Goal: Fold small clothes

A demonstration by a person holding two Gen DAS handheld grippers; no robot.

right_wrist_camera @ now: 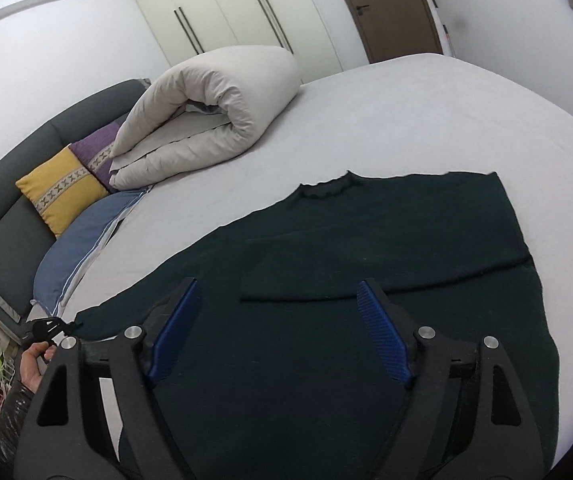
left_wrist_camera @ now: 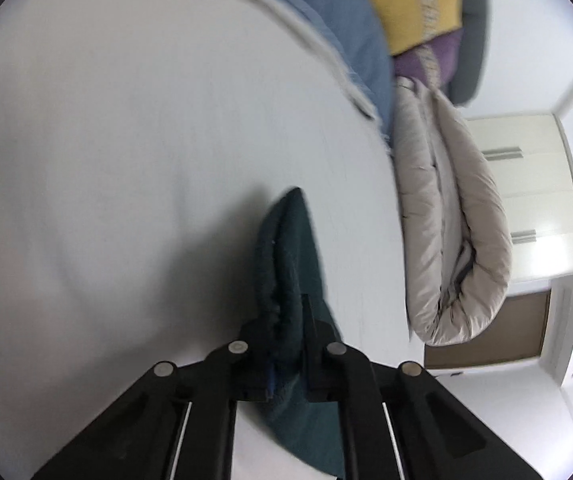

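A dark green sweater (right_wrist_camera: pixel 366 300) lies spread flat on the white bed (right_wrist_camera: pixel 426 120), collar toward twelve o'clock in the right wrist view, with one sleeve folded across the chest so that its cuff ends near the middle of the garment. The other sleeve runs out toward nine o'clock, to the bed's edge.

The right claw (right_wrist_camera: pixel 278 320) hovers over the sweater's body with its jaws wide apart; the blue ribbed pads (right_wrist_camera: pixel 382 332) face each other with only flat cloth below them and grip nothing.

The left claw (left_wrist_camera: pixel 284 316) is clamped tight on a bunched fold of the same dark green knit, which rises in a ridge between the black fingers toward twelve o'clock in the left wrist view. In the right wrist view that claw appears small at about eight o'clock, at the sleeve's end, with a hand (right_wrist_camera: pixel 36 364) in a dark shiny sleeve behind it.

A rolled beige duvet (right_wrist_camera: pixel 210 112) rests on the bed at eleven o'clock from the sweater. Beside it lie a purple cushion (right_wrist_camera: pixel 98 148), a yellow cushion (right_wrist_camera: pixel 62 196) and a blue pillow (right_wrist_camera: pixel 82 248) against a grey headboard (right_wrist_camera: pixel 10 248).
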